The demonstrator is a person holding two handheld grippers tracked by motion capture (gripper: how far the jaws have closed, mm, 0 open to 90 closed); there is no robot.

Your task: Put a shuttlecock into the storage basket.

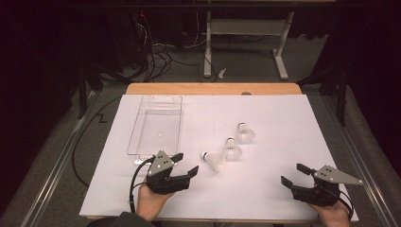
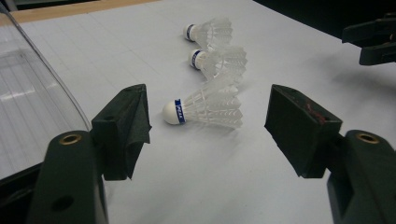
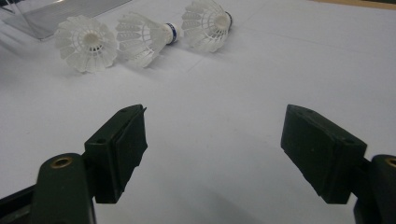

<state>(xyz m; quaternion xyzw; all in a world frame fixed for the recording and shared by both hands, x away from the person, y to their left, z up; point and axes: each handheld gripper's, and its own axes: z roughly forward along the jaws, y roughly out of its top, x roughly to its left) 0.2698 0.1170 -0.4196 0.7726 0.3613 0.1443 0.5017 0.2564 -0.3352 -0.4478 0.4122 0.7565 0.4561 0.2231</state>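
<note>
High view: white sheet (image 1: 265, 189) covered most of the tabletop, wooden far edge (image 1: 213, 88) bare. Clear tray (image 1: 156, 124) lay toward the far-left part, long axis running near to far. Three shuttlecocks sat mid-sheet in a diagonal row, just right of the tray. Nearest shuttlecock (image 1: 213, 160) lay on its side, cork toward the left edge, skirt toward the right; long axis roughly left-right w/ a slight slant. Middle shuttlecock (image 1: 231, 149) and far shuttlecock (image 1: 245, 133) had corks toward the far edge, skirts toward the near edge. Nearest and middle looked touching at the skirts; far one just apart. Left gripper (image 1: 184, 163) was near the tray's near-right corner, jaws spread, aimed at the nearest shuttlecock, holding nothing. Right gripper (image 1: 293, 174) sat by the near-right corner, well apart from the row, jaws spread, empty.

Left gripper view: nearest shuttlecock (image 2: 205, 106) lay between the two spread jaws but farther off, not touched; blue band behind the cork, cork toward the view's left, axis across the view. Middle shuttlecock (image 2: 219, 60) and far shuttlecock (image 2: 210, 31) behind it. Tray wall (image 2: 42, 84) at left. Right gripper (image 2: 373, 39) at upper right.

Right gripper view: jaws wide apart over bare sheet. Row at top: nearest shuttlecock (image 3: 86, 43) skirt-on to the camera, middle shuttlecock (image 3: 142, 37), far shuttlecock (image 3: 208, 23). Tray (image 3: 60, 11) at the top-left corner.
</note>
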